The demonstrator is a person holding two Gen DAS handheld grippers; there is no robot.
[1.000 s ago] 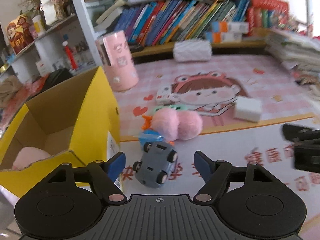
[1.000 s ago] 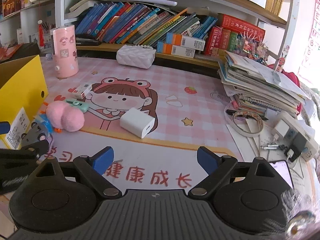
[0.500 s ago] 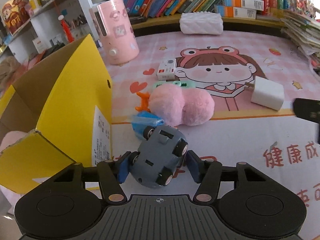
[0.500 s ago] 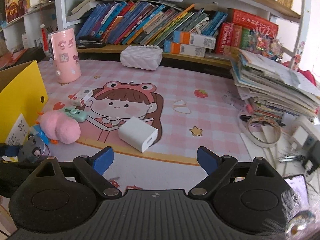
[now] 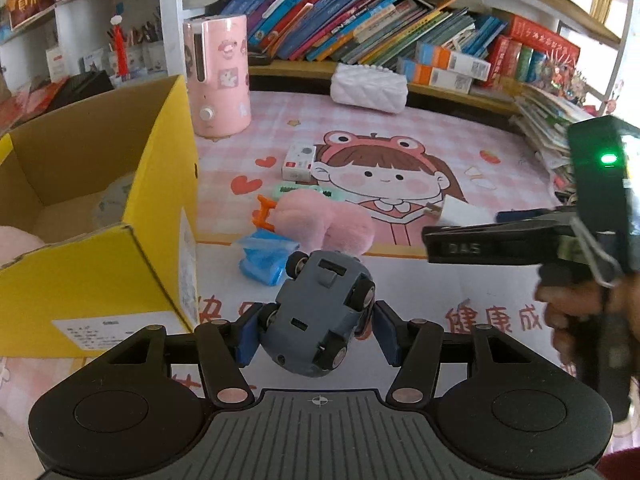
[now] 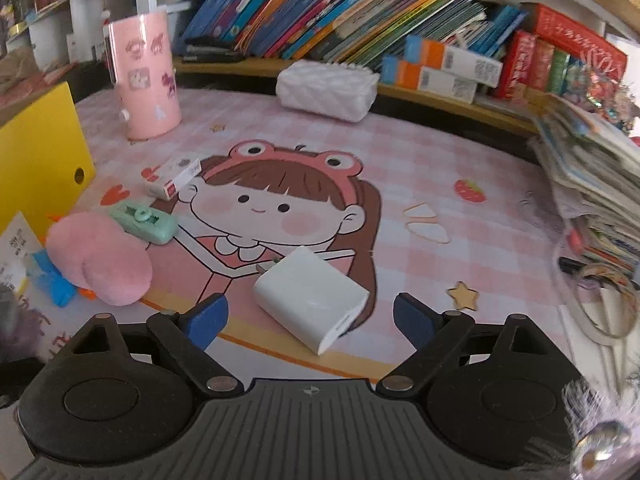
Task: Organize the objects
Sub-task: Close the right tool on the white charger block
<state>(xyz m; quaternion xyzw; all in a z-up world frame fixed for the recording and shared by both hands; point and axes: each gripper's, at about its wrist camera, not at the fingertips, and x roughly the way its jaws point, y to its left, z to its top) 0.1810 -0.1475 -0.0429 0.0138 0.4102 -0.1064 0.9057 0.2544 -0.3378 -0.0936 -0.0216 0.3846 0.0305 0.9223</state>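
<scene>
My left gripper (image 5: 316, 334) is shut on a grey toy car (image 5: 318, 312), wheels up, held above the mat just right of the open yellow box (image 5: 96, 264). A pink plush (image 5: 16, 242) lies inside the box. My right gripper (image 6: 310, 316) is open, and a white charger block (image 6: 312, 302) lies on the mat between its fingers. A pink fluffy ball (image 6: 104, 266), a blue packet (image 5: 266, 258), a mint green toy (image 6: 144, 222), an orange piece (image 5: 264, 216) and a small white box (image 6: 172, 178) lie on the mat.
A pink cylinder (image 5: 218, 80) and a white quilted pouch (image 6: 326, 88) stand at the back near the bookshelf (image 6: 320, 12). A paper stack (image 6: 592, 168) sits at the right. The right gripper's body (image 5: 560, 236) reaches in from the right in the left wrist view.
My left gripper closed on the grey car and lifted it. My right gripper moved forward and down until the white charger lay between its open fingers.
</scene>
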